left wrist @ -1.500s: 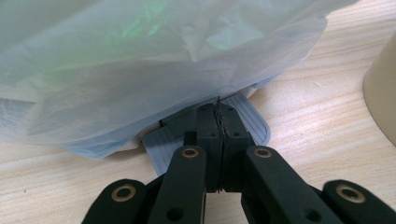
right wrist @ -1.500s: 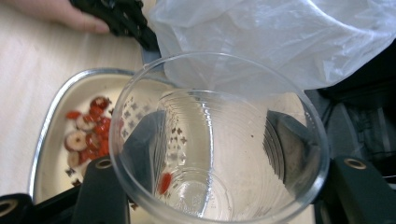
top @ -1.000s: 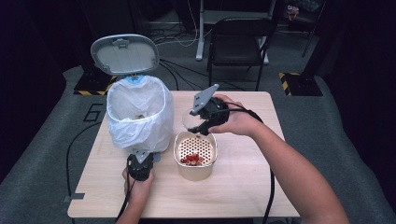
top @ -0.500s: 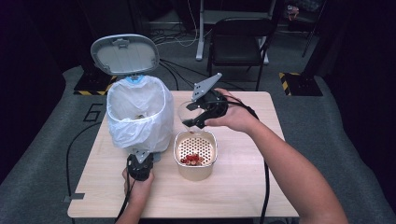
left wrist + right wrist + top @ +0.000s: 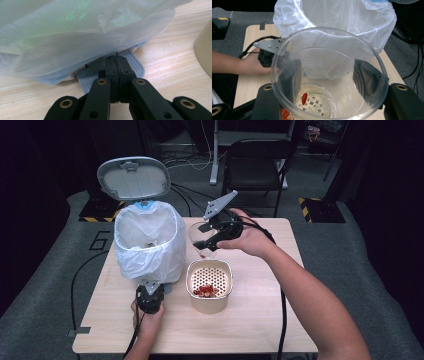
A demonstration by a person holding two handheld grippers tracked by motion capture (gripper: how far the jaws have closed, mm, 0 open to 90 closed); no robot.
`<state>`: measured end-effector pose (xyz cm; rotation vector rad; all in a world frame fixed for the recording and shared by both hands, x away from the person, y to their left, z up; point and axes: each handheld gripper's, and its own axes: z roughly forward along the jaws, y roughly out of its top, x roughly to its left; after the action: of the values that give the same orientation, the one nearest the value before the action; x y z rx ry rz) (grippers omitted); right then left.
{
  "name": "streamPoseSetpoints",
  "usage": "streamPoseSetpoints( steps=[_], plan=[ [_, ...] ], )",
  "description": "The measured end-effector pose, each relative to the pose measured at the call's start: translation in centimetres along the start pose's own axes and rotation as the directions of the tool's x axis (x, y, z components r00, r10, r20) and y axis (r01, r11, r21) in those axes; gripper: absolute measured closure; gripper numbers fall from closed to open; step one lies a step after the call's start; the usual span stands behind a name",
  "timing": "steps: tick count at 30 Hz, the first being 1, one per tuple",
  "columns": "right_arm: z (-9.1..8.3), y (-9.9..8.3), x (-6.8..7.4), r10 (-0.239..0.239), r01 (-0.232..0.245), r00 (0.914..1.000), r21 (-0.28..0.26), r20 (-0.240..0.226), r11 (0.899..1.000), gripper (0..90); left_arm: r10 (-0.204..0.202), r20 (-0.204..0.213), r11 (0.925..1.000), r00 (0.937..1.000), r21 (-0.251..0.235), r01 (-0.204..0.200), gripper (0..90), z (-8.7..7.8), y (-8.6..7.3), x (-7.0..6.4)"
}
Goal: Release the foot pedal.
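My right gripper (image 5: 329, 100) clamps the clear cup (image 5: 328, 75) while my closed left gripper (image 5: 117, 65) presses the bin pedal (image 5: 130, 66); I tip slowly so the last red bit (image 5: 304, 98) drops into the strainer (image 5: 210, 287) below.

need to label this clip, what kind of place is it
Probably a lab or studio set up for recording, not a home kitchen: a lone light wooden table stands on grey carpet with dark surroundings, cables trail on the floor, and a black folding chair sits behind.
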<state>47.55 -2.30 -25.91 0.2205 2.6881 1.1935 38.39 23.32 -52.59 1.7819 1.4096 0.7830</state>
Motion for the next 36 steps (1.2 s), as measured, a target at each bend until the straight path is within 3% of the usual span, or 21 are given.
streamPoseSetpoints(
  steps=[13, 19, 27, 32, 36],
  plan=[
    [-0.5, 2.6, -1.0, 0.070, -0.070, 0.9975, -0.046, -0.001, 0.996, 39.5, -0.003, 0.001, 1.0000, 1.0000, -0.002, 0.003, 89.0, 0.0, 0.0, 0.0],
    [-0.1, 4.2, -1.1, 0.067, -0.067, 0.9977, -0.061, 0.003, 0.996, 39.5, -0.011, 0.004, 0.9999, 0.9999, -0.001, 0.011, 89.0, 0.0, 0.0, 0.0],
    [1.1, 6.5, -1.0, 0.059, -0.058, 0.9982, -0.088, 0.011, 0.994, 39.5, -0.009, 0.004, 1.0000, 0.9999, -0.001, 0.009, 88.9, 0.0, 0.0, 0.0],
    [1.9, 7.7, -1.1, 0.078, -0.075, 0.9965, -0.094, 0.031, 0.993, 39.4, -0.003, 0.002, 1.0000, 1.0000, 0.000, 0.003, 88.9, 0.0, 0.0, 0.0],
    [2.8, 8.5, -1.0, 0.082, -0.078, 0.9962, -0.099, 0.032, 0.992, 39.3, -0.018, 0.004, 0.9998, 0.9998, 0.007, 0.018, 88.9, 0.0, 0.0, 0.0]
  ],
)
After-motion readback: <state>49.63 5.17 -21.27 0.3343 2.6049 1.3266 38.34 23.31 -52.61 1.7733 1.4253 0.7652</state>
